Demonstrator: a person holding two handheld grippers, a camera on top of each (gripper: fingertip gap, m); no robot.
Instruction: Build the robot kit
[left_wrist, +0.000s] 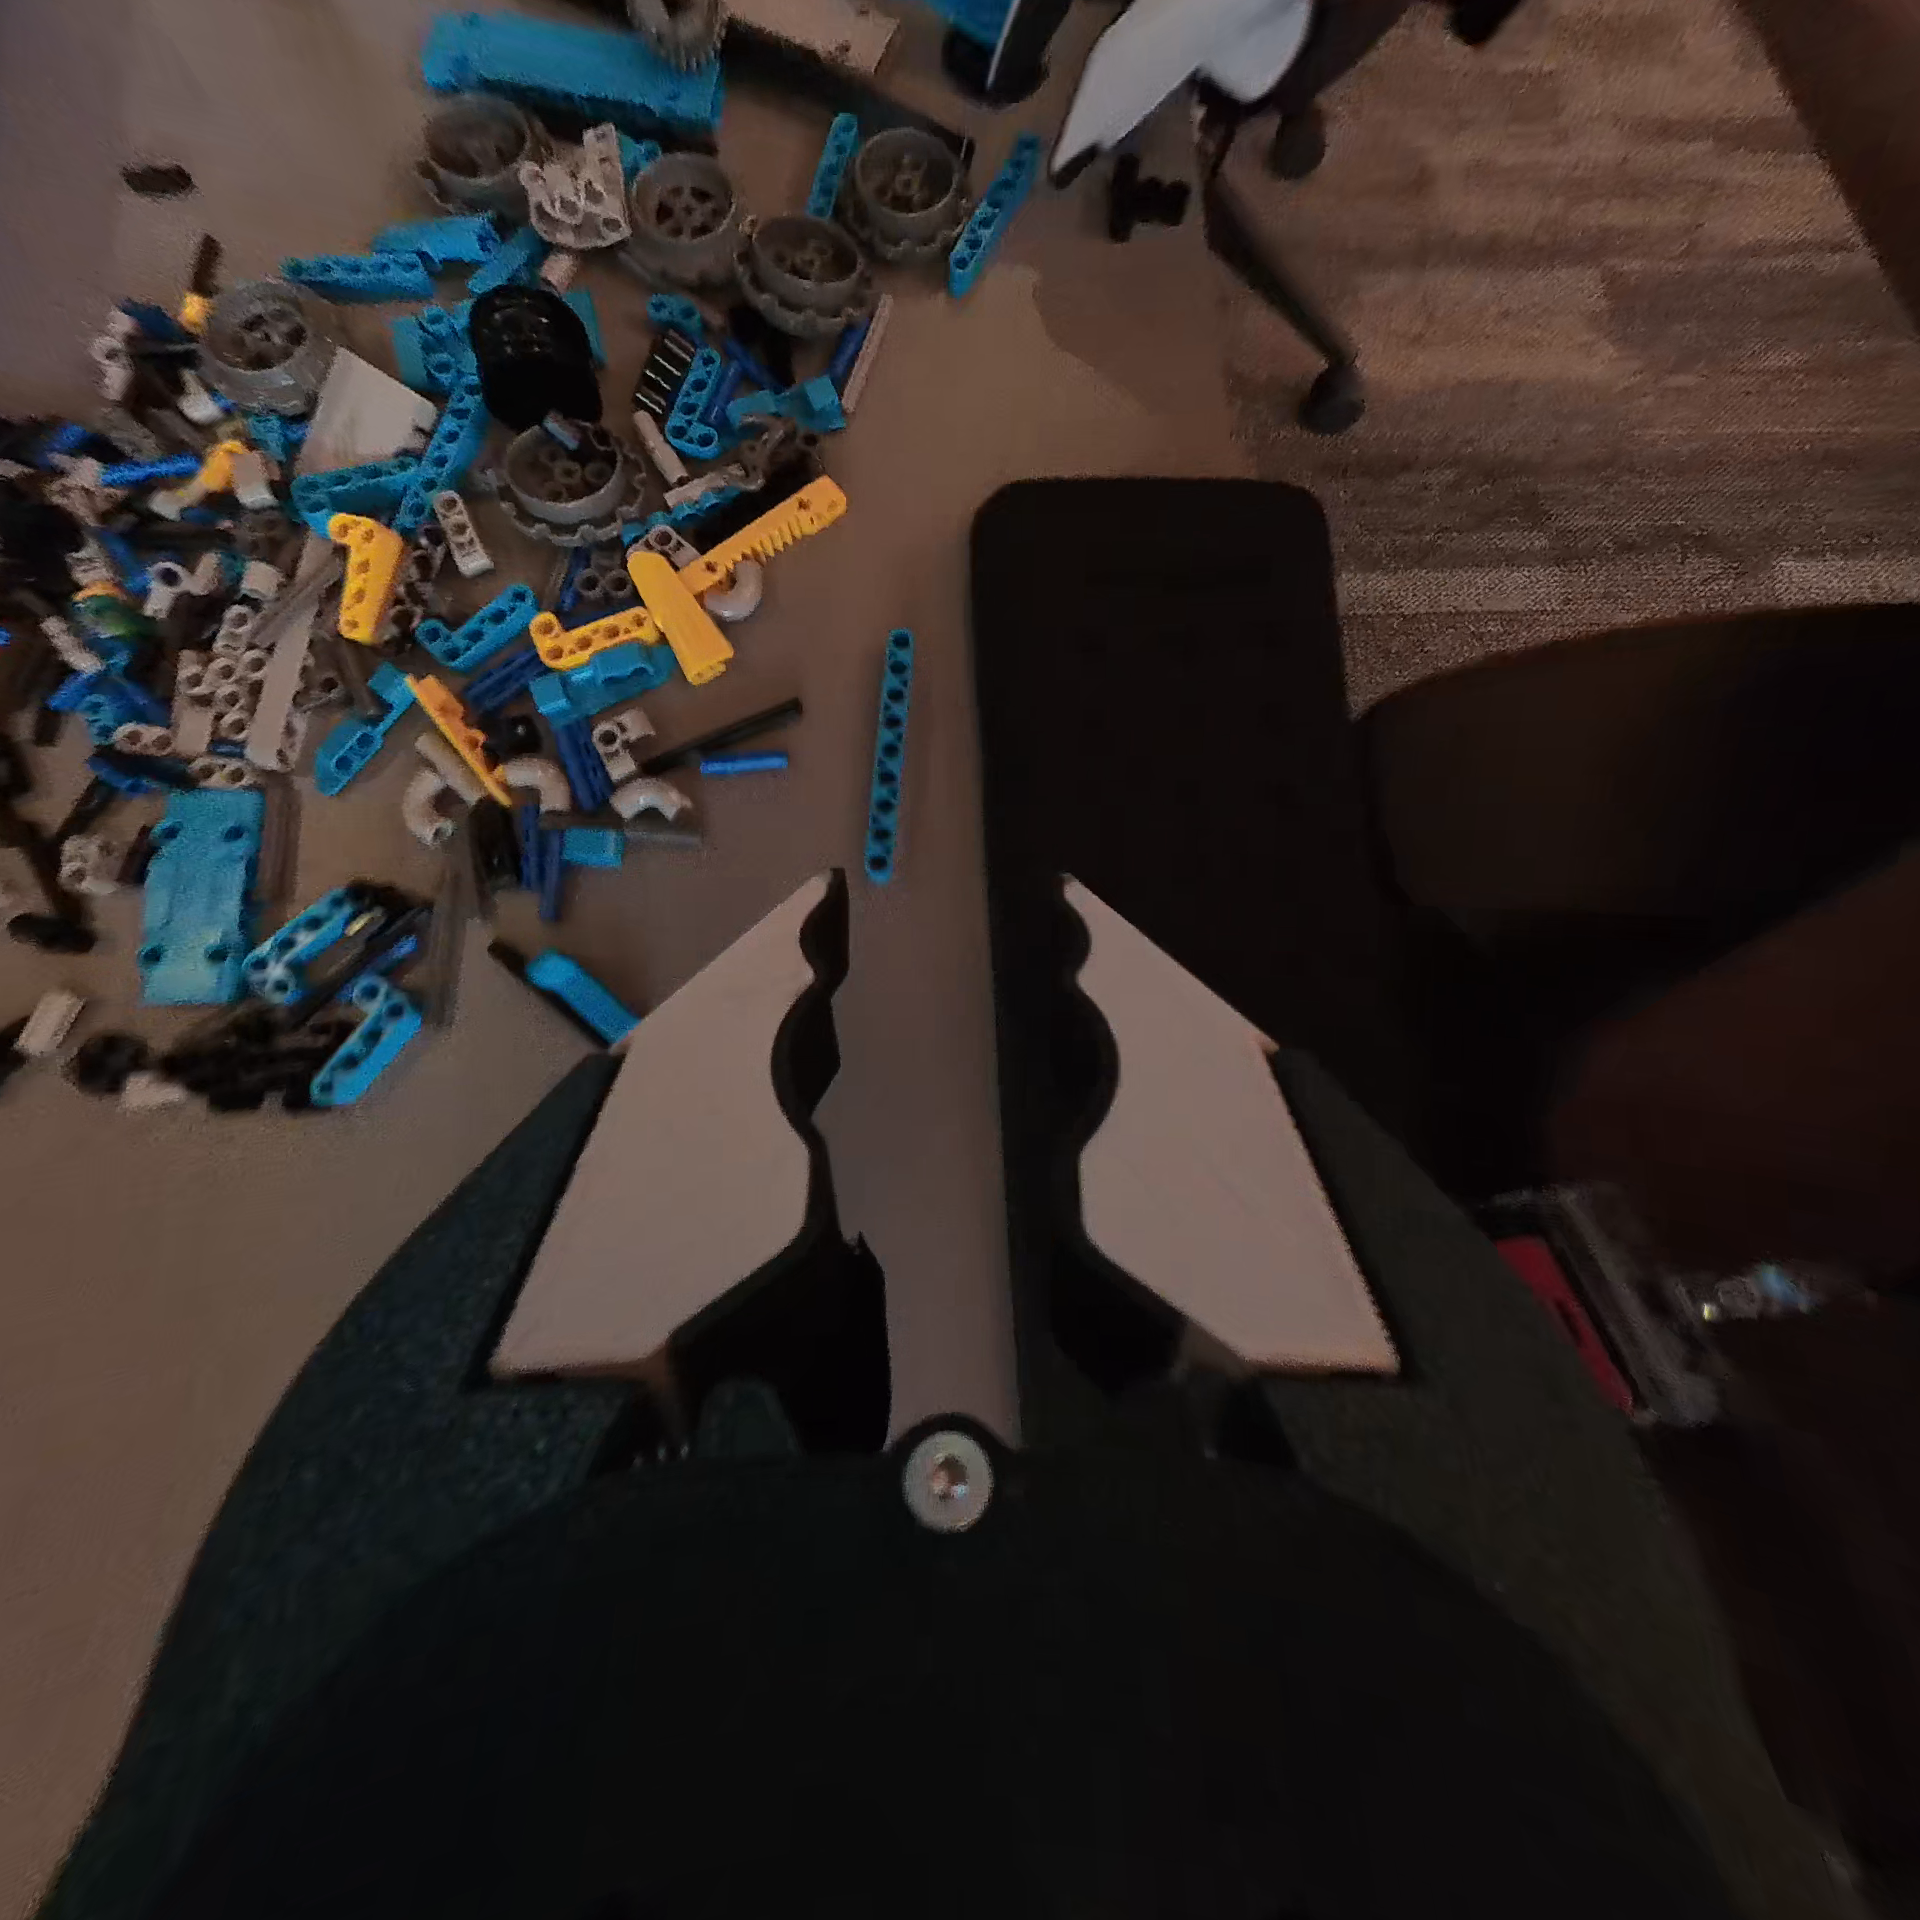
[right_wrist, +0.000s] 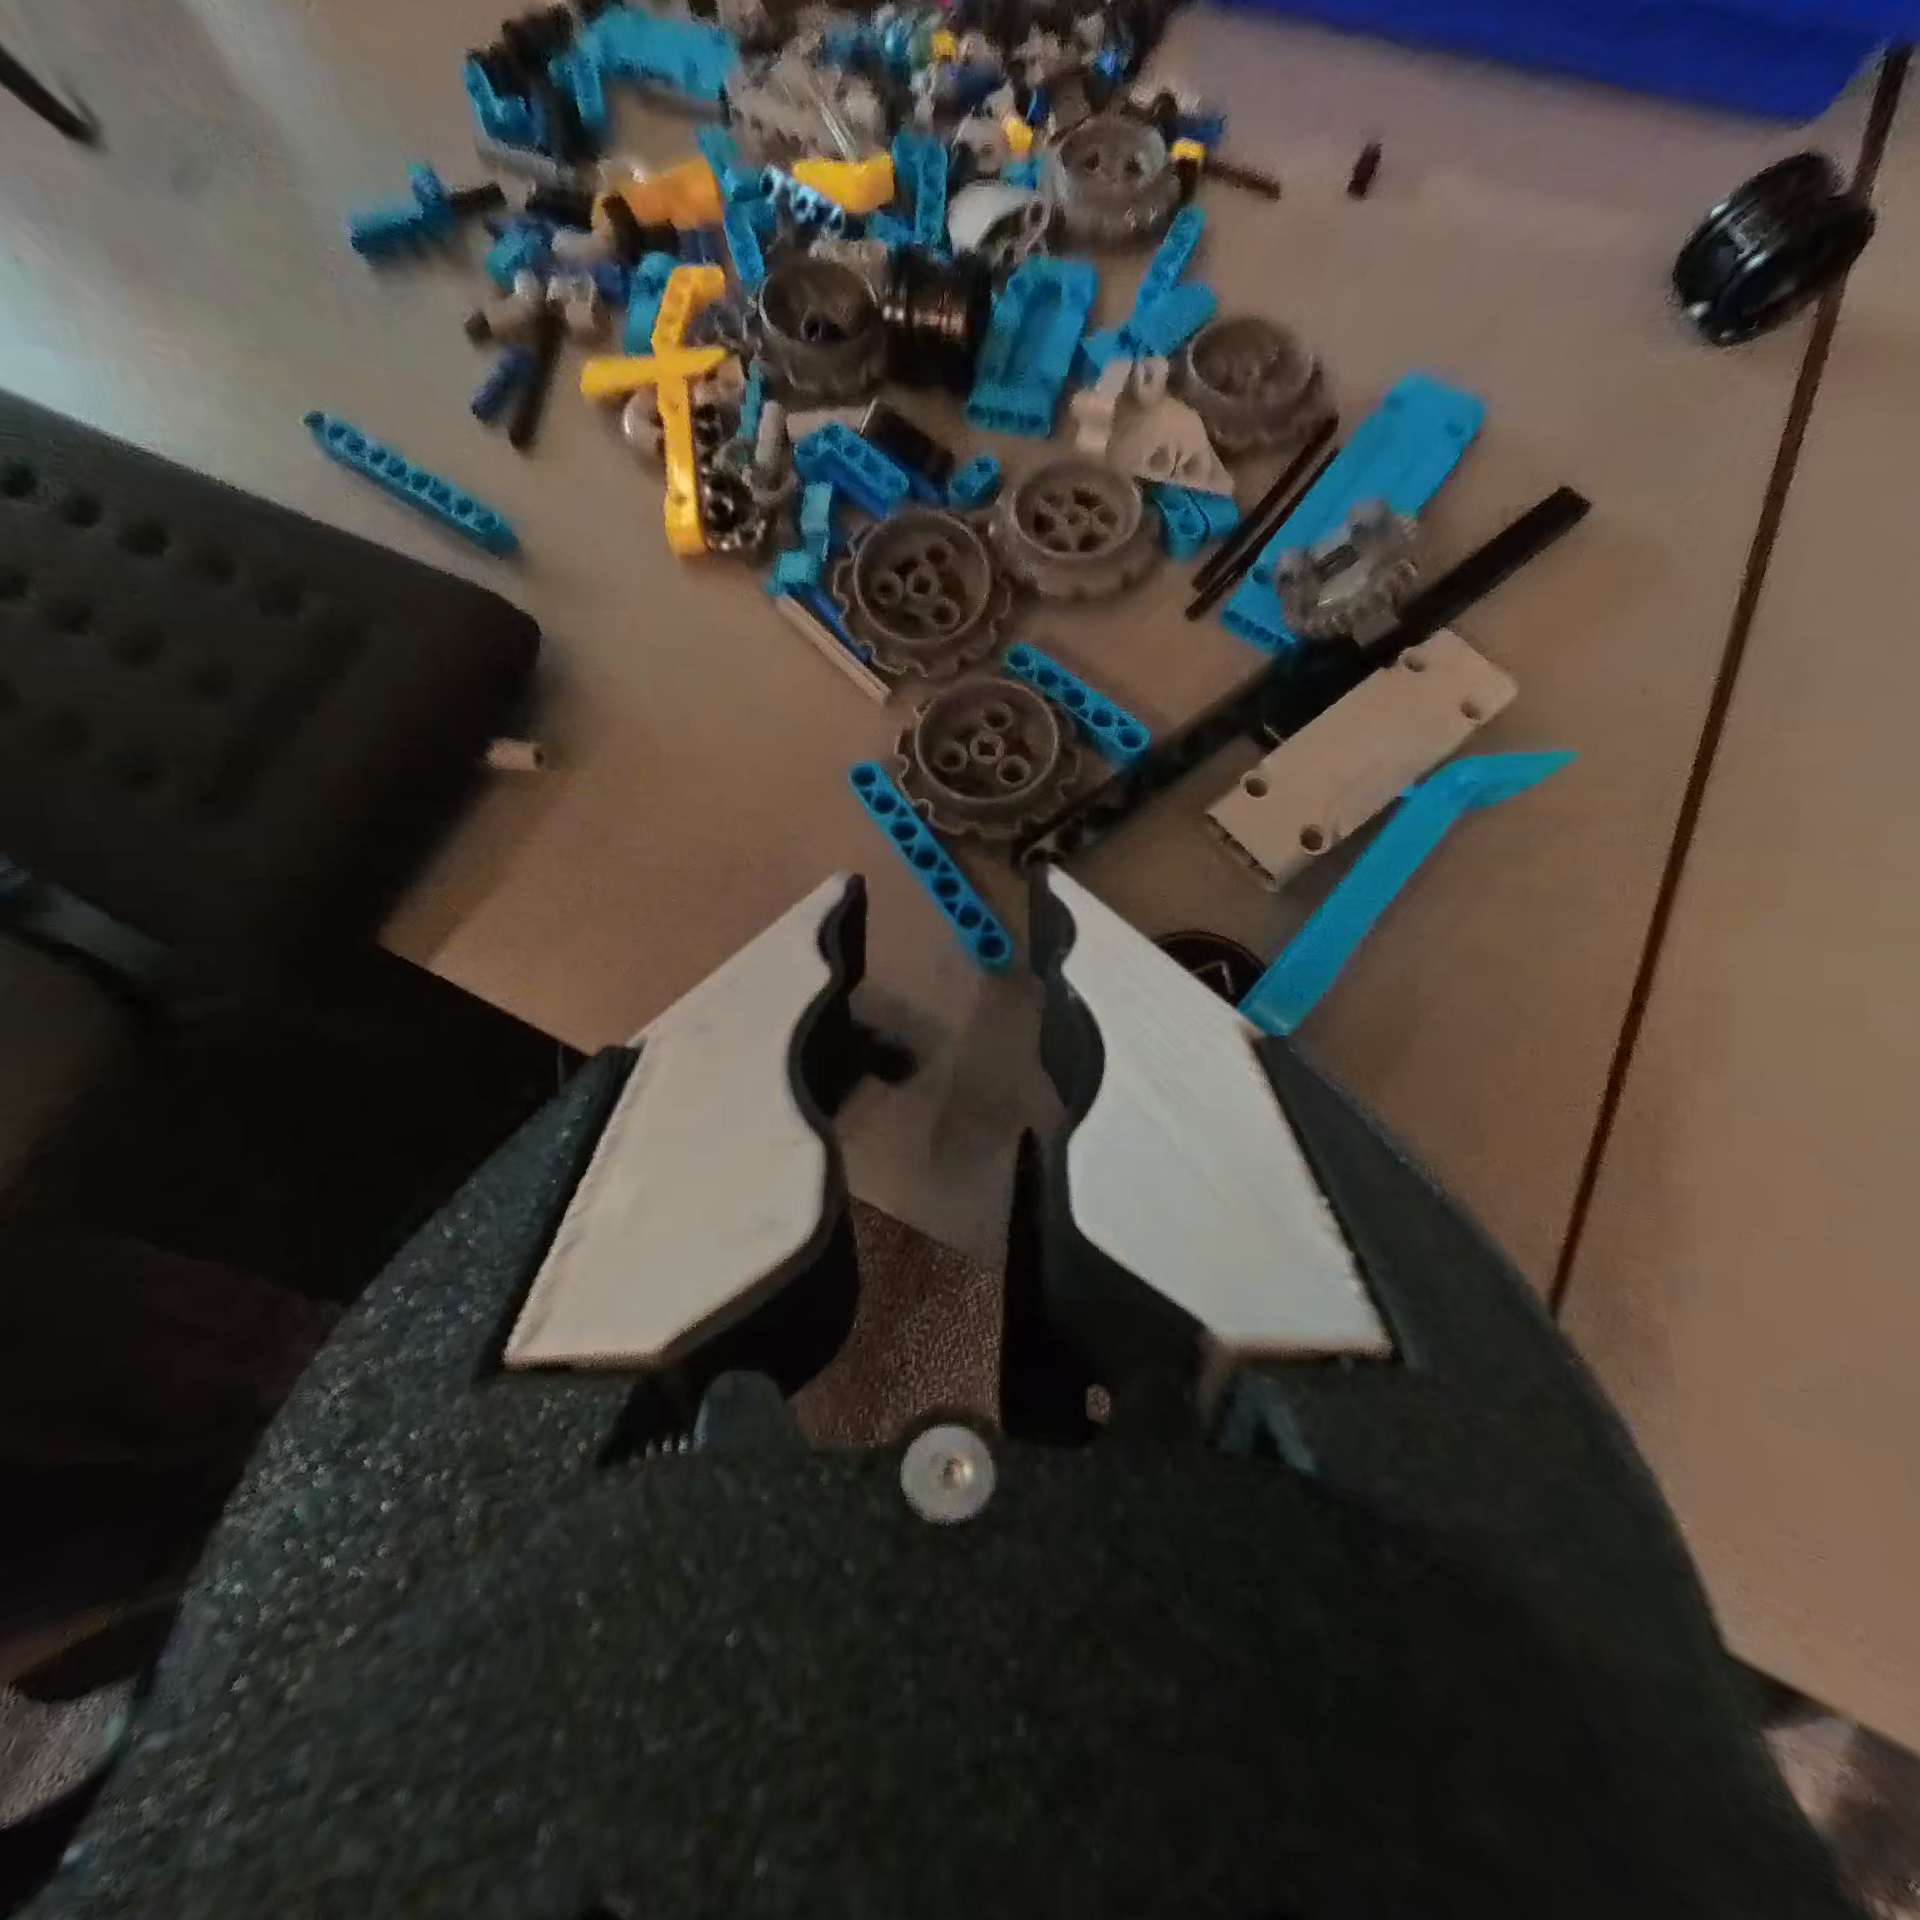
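A pile of plastic building parts lies on a beige tabletop (left_wrist: 156, 1299): blue beams, yellow pieces (left_wrist: 769, 535), grey toothed wheels (left_wrist: 566, 483). My left gripper (left_wrist: 945, 883) is open and empty above the table, beside the long edge of a black perforated board (left_wrist: 1153, 727). A lone blue beam (left_wrist: 888, 753) lies just ahead of its left fingertip. My right gripper (right_wrist: 945, 888) is open and empty above the table (right_wrist: 675, 831). A blue beam (right_wrist: 925, 862) lies right ahead of its tips, next to a grey wheel (right_wrist: 982, 753).
In the right wrist view lie a white plate (right_wrist: 1361, 764), a blue angled piece (right_wrist: 1382, 883), a long black beam (right_wrist: 1309, 675), a black tyre (right_wrist: 1766, 249) and the black board (right_wrist: 208, 675) at left. The left wrist view shows carpet (left_wrist: 1558, 364) and a chair base (left_wrist: 1278, 301) beyond the table edge. Across from one pair of fingers to the other is roughly 25 cm.
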